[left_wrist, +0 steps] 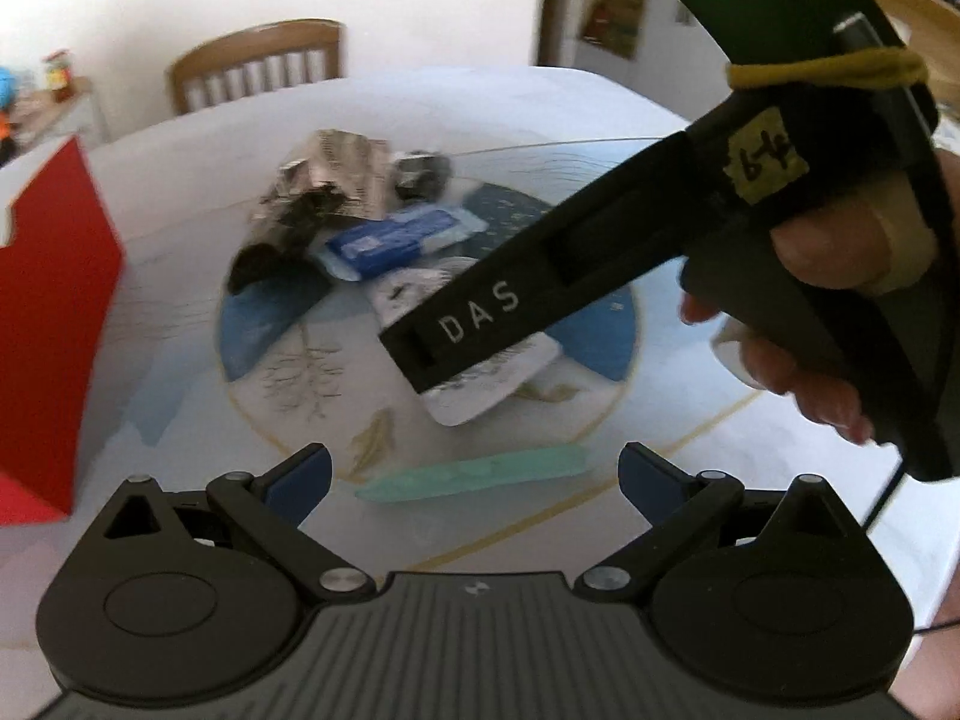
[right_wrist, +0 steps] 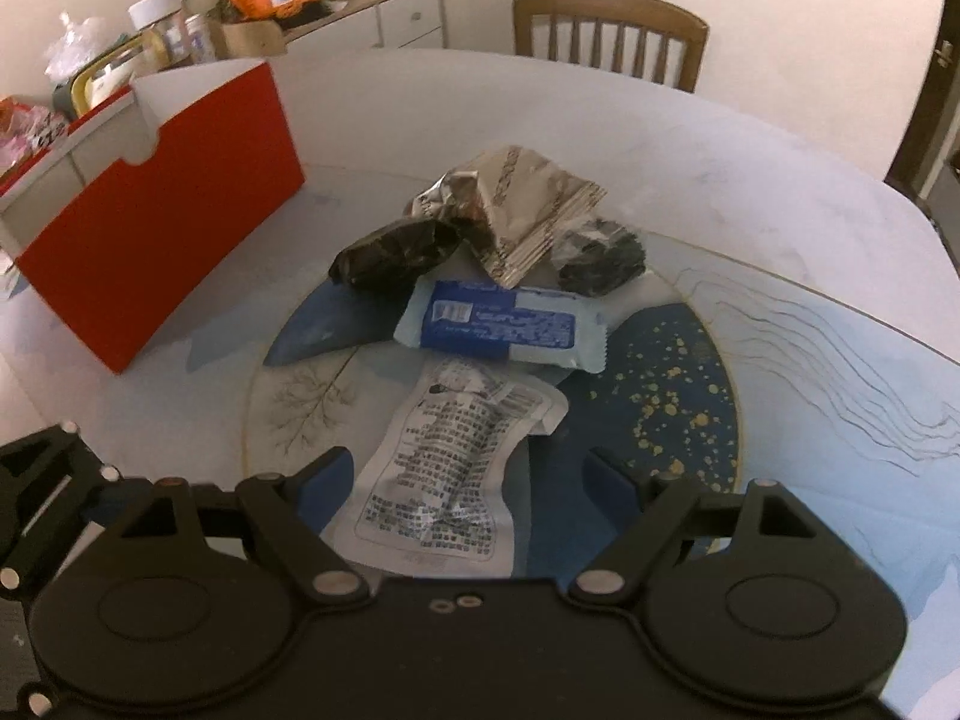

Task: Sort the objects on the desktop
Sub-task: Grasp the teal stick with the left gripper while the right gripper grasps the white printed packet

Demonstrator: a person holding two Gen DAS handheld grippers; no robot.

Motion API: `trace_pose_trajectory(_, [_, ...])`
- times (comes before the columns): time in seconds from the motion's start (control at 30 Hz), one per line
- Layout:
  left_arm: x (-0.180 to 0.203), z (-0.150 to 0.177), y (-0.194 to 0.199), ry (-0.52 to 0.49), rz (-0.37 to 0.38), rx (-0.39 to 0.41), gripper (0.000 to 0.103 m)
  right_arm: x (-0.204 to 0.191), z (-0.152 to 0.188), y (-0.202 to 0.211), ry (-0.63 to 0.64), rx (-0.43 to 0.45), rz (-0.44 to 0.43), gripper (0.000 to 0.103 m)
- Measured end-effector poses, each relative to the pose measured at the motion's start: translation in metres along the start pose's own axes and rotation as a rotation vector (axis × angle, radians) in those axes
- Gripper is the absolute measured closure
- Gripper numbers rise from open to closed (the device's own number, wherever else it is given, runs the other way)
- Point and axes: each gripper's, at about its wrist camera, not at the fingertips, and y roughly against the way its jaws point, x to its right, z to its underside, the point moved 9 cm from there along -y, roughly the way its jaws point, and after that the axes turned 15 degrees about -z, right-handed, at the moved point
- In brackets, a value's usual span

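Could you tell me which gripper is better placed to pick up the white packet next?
Right. The right gripper is open with the white packet lying between its fingers. The left gripper is open over the green packet, farther from the white one.

2 handheld grippers, both with fingers spread wide and nothing between them.

The left gripper (left_wrist: 474,471) points forward and down, its blue-padded fingertips far apart. The right gripper (right_wrist: 465,480) is likewise splayed; in the left wrist view its black body crosses diagonally from the upper right, gripped by the person's right hand (left_wrist: 840,312) (fingers wrapped around the handle).
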Motion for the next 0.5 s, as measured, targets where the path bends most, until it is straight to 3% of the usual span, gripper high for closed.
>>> trace_pose_trajectory(0.1, [-0.001,0.001,-0.004,0.041,-0.056,-0.013,0.001,0.000,0.000,-0.005,0.009,-0.017,-0.019,0.019])
trace_pose_trajectory(0.5, [0.012,0.008,-0.022,0.052,-0.114,-0.042,0.001,0.009,0.000,-0.017,0.042,-0.057,-0.054,0.019])
